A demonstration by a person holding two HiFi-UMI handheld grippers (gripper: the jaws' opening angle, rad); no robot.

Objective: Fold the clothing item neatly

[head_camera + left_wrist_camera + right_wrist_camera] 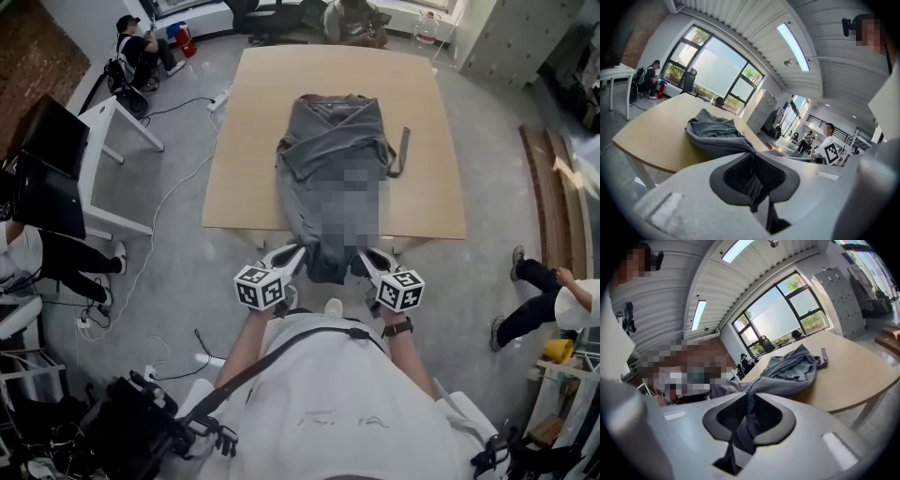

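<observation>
Clothing item (328,155): grey and bunched, lying lengthwise along the middle of the table (248,150). Its far part rests on the tabletop; its near end hangs past the near edge, stretched between the two tools.
Strap (403,150): a grey strip at the garment's right side, lying on the table.
Left tool (753,172): jaws pressed together on a fold of the grey fabric at the near-left corner.
Right tool (746,420): jaws pinching grey fabric at the near-right corner.
Tools together: side by side just off the table's near edge, both pointing towards the far side.
Surroundings: a seated person (141,47) at the far left and a white desk (112,127) on the left.
</observation>
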